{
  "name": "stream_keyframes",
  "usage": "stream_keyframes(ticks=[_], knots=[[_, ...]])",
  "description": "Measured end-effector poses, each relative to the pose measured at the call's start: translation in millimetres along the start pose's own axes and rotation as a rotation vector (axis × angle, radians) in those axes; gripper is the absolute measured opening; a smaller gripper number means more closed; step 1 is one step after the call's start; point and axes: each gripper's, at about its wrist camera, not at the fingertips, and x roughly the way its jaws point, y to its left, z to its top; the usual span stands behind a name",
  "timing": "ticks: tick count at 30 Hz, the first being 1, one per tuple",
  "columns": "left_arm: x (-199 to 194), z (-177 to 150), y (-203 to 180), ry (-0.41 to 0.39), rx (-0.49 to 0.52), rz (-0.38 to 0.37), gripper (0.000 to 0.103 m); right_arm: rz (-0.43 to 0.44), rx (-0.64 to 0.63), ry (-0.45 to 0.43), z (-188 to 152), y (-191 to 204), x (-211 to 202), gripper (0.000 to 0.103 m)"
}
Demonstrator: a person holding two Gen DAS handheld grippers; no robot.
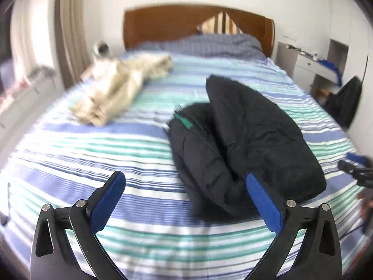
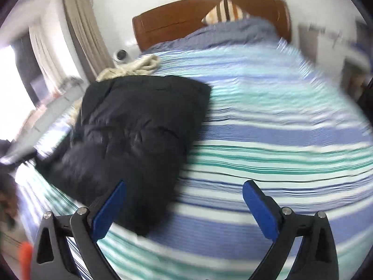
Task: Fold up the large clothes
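A dark puffy jacket (image 1: pixel 251 135) lies folded in a thick bundle on the striped bed (image 1: pixel 105 154), with a green tag at its collar end. My left gripper (image 1: pixel 185 179) stands open over the cover, nothing between its blue pads, and the jacket's near edge lies just behind its right finger. In the right wrist view the same jacket (image 2: pixel 130 135) fills the left half of the bed (image 2: pixel 268 144). My right gripper (image 2: pixel 184 186) is open too, empty, hovering past the jacket's near corner. The tip of the right gripper also shows at the left view's right edge.
A cream fluffy garment (image 1: pixel 121 88) lies at the bed's far left, also seen behind the jacket (image 2: pixel 135 66). A wooden headboard (image 1: pixel 177 23) and pillows stand at the far end. A white desk (image 1: pixel 312 63) sits to the right, curtains (image 1: pixel 70 28) to the left.
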Motion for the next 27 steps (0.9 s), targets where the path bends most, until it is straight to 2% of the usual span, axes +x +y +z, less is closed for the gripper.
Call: stream_keyframes(ticks=[3,5,6,8,10,12,18,22,27], knots=[[-23,-17,-11,-0.014,0.031,0.03,0.103,-0.085,-0.014,-0.033,-6,3,-29,0.101],[-33,-31,-10,-0.009,0.025,0.02,0.103,-0.173,-0.019,-0.13,-6,11,-55,0.101],[-22,-29,-4,-0.016,0.015,0.016,0.103,-0.211,-0.009,-0.173,-10,12,-70,0.101],[-36,-33,-5,-0.034,-0.015,-0.015,0.103,-0.254,0.003,-0.21,-14,18,-90,0.101],[-43,-41,-14,-0.018,-0.043,-0.062,0.103,-0.23,-0.043,-0.146,-19,27,-95,0.101],[-40,-46,-23,-0.001,-0.057,-0.066,0.103,-0.203,-0.085,-0.101,-17,33,-97,0.101],[-50,-54,-30,-0.007,-0.094,0.001,0.103,-0.203,-0.06,-0.128,-34,37,-127,0.101],[-59,-52,-37,-0.016,-0.059,0.04,0.103,-0.208,-0.054,-0.119,-40,40,-132,0.101],[-66,-47,-44,-0.004,-0.043,0.014,0.103,-0.217,-0.06,-0.116,-42,48,-138,0.101]])
